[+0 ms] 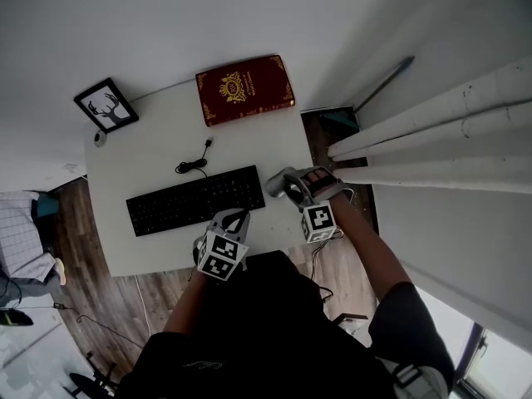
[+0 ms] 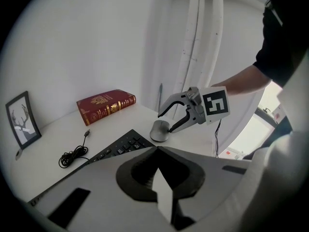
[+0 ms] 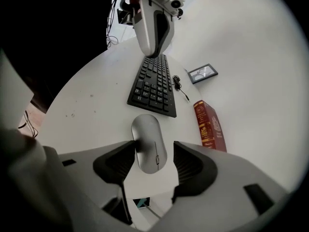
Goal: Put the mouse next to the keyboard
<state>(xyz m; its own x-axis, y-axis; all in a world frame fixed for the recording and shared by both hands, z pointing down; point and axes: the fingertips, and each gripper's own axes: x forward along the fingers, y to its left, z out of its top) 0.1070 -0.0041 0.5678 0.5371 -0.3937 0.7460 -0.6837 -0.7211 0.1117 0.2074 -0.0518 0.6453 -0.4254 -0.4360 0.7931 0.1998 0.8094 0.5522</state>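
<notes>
The worktop (image 1: 166,148) carries the keyboard (image 1: 195,199) just ahead of the right gripper (image 3: 153,154), whose jaws are spread. The left gripper (image 2: 158,174) has its jaws pressed together on nothing. The mouse (image 3: 149,143) lies between the right jaws beside the keyboard's end, so the placing looks done, with only backing off left.

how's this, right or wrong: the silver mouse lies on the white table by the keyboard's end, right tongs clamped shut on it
Not quite: the right tongs stand open around the mouse, not clamped shut, as the right gripper view shows. It does lie on the white table by the keyboard's end.
</notes>
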